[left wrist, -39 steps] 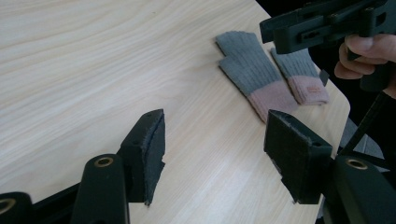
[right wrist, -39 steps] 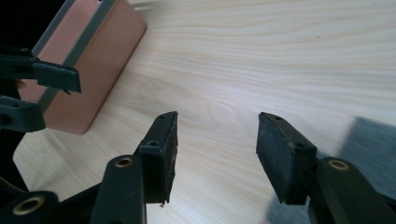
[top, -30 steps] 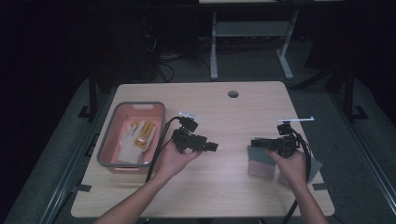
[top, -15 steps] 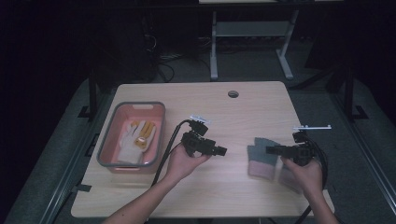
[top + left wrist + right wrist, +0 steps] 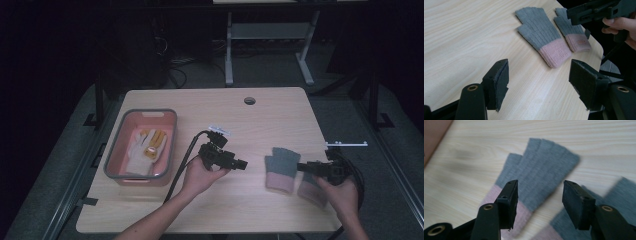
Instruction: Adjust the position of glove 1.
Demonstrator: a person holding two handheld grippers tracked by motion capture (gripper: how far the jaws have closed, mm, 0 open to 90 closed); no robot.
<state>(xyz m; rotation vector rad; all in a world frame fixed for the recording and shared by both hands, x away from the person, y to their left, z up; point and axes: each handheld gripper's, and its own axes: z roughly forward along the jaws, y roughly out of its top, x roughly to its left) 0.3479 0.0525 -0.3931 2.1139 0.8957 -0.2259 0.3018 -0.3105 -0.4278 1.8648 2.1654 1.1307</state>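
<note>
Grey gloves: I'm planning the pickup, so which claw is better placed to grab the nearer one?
Probably right. The right claw hovers open directly over the grey gloves, while the left claw is open too but off to their side.

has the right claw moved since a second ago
Yes. The right claw has slid toward the table's near right corner and now hangs open over the grey and pink gloves.
</note>
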